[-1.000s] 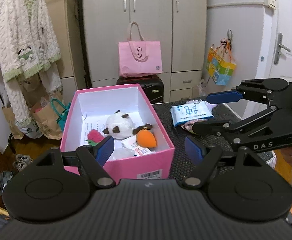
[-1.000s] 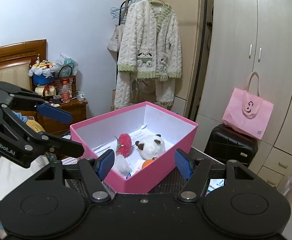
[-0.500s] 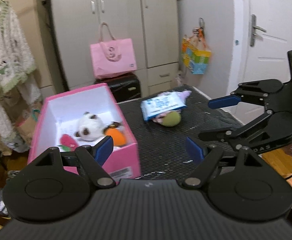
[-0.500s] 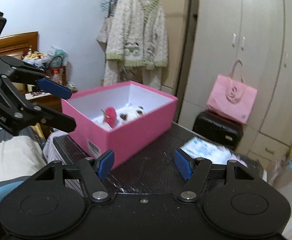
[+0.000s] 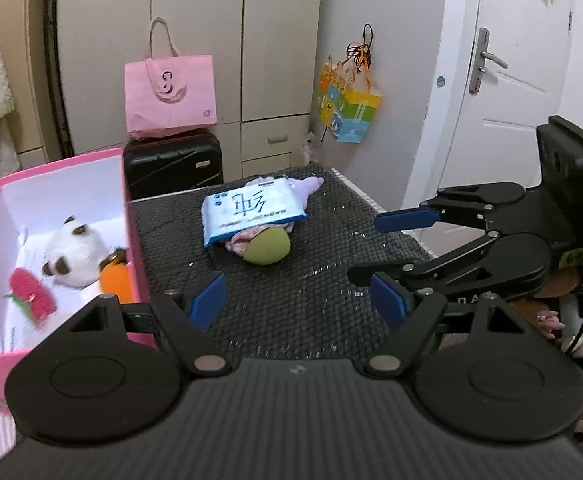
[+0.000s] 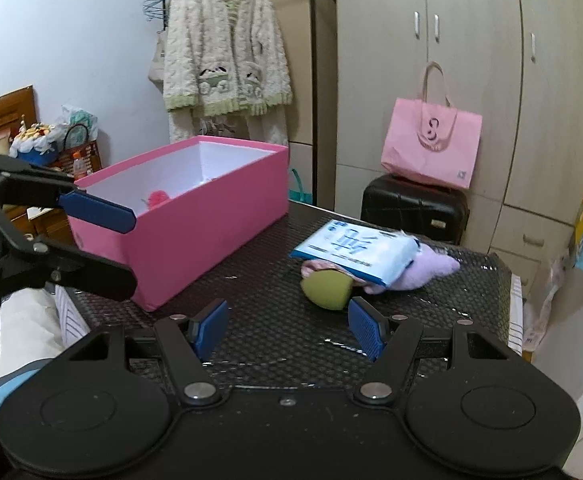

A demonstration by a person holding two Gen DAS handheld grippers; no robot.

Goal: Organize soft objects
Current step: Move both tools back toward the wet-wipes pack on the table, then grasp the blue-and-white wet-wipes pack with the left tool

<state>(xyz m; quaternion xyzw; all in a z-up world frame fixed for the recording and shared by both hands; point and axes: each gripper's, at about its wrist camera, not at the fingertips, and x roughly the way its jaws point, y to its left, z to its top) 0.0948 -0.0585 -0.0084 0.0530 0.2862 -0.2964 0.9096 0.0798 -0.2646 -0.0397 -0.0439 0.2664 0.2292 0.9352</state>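
A pink box (image 5: 129,216) (image 6: 211,232) stands on the dark mat at the left. It holds a white panda plush (image 5: 73,254), an orange plush (image 5: 115,280) and a red plush (image 5: 31,294). A white-blue wipes pack (image 5: 251,208) (image 6: 355,252) lies on a purple soft item (image 6: 427,270) and a green plush ball (image 5: 267,248) (image 6: 327,290). My left gripper (image 5: 297,306) is open and empty, short of the pile. My right gripper (image 6: 289,330) is open and empty, just before the green ball; it also shows in the left wrist view (image 5: 395,260).
The dark mesh mat (image 5: 311,280) covers the table. A black suitcase (image 5: 173,164) with a pink tote bag (image 5: 169,94) stands behind the table, before the wardrobe. A door (image 5: 527,80) is at the right. A cardigan (image 6: 223,48) hangs at the back left.
Both grippers have swung right, from over the pink box toward the wipes pack and green ball. Both stay open and empty.
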